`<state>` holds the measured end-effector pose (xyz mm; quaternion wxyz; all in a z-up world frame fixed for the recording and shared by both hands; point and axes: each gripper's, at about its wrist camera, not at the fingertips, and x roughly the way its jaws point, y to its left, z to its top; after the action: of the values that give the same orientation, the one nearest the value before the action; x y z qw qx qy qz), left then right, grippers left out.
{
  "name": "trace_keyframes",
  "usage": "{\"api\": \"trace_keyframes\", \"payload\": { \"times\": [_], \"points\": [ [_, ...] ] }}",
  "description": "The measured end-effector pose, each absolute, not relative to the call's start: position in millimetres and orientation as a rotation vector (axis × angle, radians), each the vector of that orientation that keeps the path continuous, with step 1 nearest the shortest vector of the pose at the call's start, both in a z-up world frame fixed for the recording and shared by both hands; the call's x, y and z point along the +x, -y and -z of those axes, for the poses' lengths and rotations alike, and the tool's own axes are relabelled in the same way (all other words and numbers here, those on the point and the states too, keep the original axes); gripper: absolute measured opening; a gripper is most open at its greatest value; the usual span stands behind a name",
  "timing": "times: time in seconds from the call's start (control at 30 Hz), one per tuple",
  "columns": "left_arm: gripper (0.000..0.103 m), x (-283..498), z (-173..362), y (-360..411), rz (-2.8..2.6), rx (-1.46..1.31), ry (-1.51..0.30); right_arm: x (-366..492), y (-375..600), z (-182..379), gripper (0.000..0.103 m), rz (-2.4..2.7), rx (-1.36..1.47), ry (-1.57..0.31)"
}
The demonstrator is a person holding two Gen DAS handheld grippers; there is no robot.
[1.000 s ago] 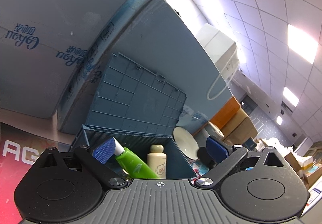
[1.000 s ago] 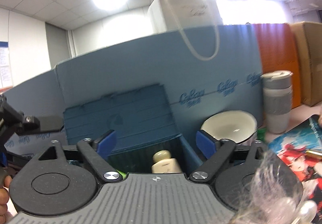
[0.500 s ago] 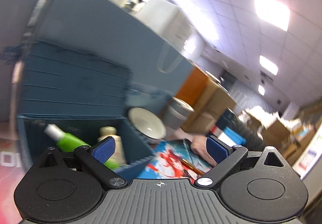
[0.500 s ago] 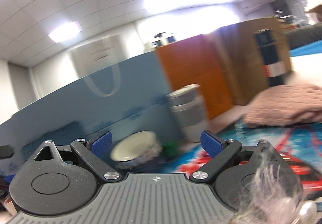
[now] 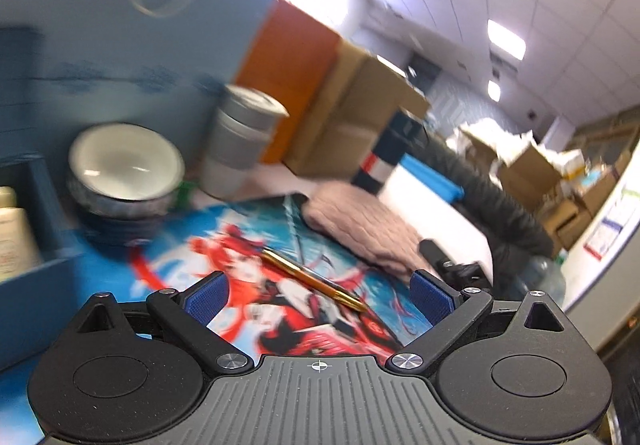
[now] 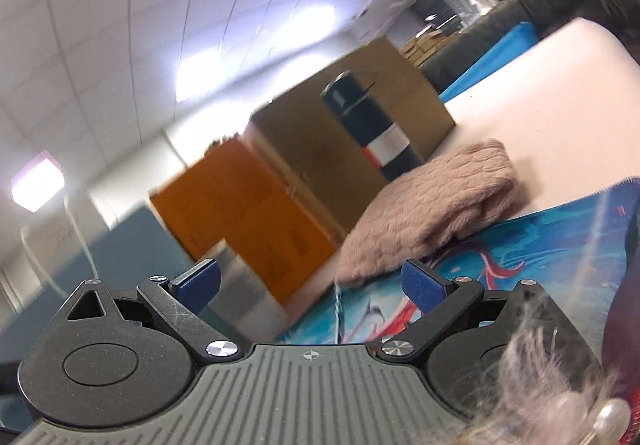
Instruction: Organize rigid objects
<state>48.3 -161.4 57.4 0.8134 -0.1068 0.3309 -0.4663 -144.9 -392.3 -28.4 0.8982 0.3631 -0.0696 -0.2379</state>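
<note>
So we've got the blue bin (image 5: 44, 213) at the far left of the left view, a cream bottle (image 5: 10, 233) already standing inside, and everything else out on the printed mat (image 5: 224, 245). On or just past the mat: the pink knitted cloth (image 5: 360, 229) (soft, we'd skip it), the dark flask (image 6: 372, 129) standing behind it, the grey tumbler (image 5: 240, 141), the white bowl (image 5: 124, 173) just beside the bin, and the gold pen (image 5: 312, 277).

Our left gripper (image 5: 318, 295) is spread wide, nothing in it, pen lying right ahead. Right gripper (image 6: 310, 285) has just been opening, empty too, aimed past the cloth.

We'd probably take the pen next: come in low, pinch across the barrel, since it'll roll.
</note>
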Motion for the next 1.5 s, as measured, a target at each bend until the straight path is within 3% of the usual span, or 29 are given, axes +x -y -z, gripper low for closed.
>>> {"api": "trace_keyframes", "payload": {
  "times": [0.33, 0.4, 0.47, 0.7, 0.87, 1.0, 1.1, 1.5],
  "points": [
    [0.09, 86.9, -3.4, 273.7, 0.851, -0.12, -0.846, -175.4, 414.8, 45.4, 0.099, 0.58, 0.935, 0.233],
    [0.082, 93.5, 4.4, 290.5, 0.806, -0.099, -0.879, -176.2, 416.6, 47.3, 0.099, 0.581, 0.953, 0.226],
    [0.066, 100.8, 12.8, 303.8, 0.754, -0.098, -0.923, -175.4, 417.9, 48.8, 0.099, 0.577, 0.964, 0.218],
    [0.039, 107.5, 18.3, 331.3, 0.688, 0.04, -0.88, -174.1, 416.7, 49.5, 0.099, 0.554, 0.971, 0.207],
    [0.026, 101.8, 16.5, 336.2, 0.711, 0.2, -0.85, -174.0, 416.0, 48.8, 0.099, 0.545, 0.977, 0.201],
    [0.025, 92.3, 16.3, 347.9, 0.722, 0.345, -0.811, -174.6, 414.9, 48.4, 0.099, 0.541, 0.976, 0.202],
    [0.01, 90.8, 16.2, 343.7, 0.763, 0.355, -0.8, -173.7, 414.4, 48.3, 0.099, 0.535, 0.974, 0.196],
    [0.009, 59.7, -31.3, 242.1, 0.846, 0.175, -0.622, -158.7, 403.8, 42.0, 0.099, 0.47, 0.862, 0.124]
  ]
}}
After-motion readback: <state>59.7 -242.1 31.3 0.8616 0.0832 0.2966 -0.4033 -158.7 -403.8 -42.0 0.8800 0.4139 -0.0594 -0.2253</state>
